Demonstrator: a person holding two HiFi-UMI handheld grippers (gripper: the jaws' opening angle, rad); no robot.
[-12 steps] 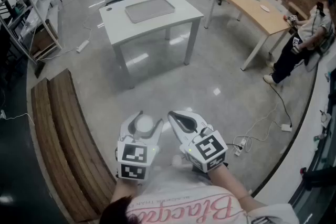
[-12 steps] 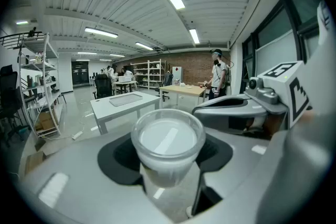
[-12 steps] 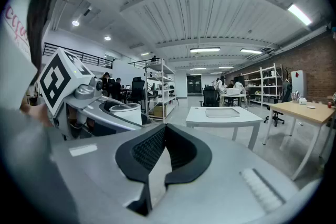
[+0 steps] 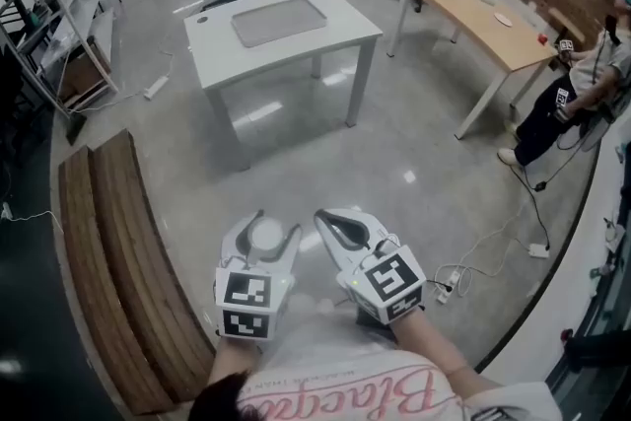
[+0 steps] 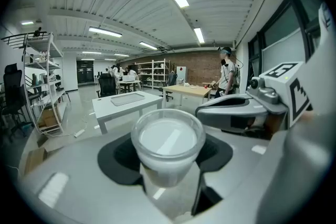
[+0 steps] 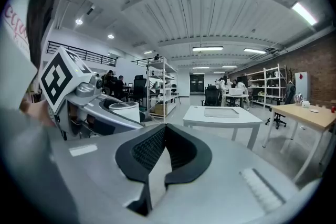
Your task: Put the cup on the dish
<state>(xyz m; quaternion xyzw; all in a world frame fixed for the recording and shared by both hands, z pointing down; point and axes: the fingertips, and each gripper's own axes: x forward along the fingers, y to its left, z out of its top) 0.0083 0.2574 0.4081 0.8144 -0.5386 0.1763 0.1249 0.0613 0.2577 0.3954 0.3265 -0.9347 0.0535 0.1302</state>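
A small clear cup (image 5: 167,145) with a milky white inside sits upright between the black pads (image 5: 116,157) of my left gripper (image 4: 272,223), which is shut on it. The same cup (image 4: 266,234) shows low in the head view, held over the floor. Close on its right, my right gripper (image 4: 327,216) is shut, its fingertips meeting with nothing between them (image 6: 164,127). The cup (image 6: 125,110) also appears at the left of the right gripper view. A flat grey rectangular dish (image 4: 279,20) lies on a white table (image 4: 213,52) some way ahead across the floor.
A wooden bench (image 4: 118,251) runs along my left, with metal shelves (image 4: 44,5) behind it. A long wooden table (image 4: 473,10) stands at the right, with a person (image 4: 572,89) beside it. Cables and a power strip (image 4: 449,271) lie on the grey floor.
Both grippers and the cup keep their places. The person at the far right has shifted slightly.
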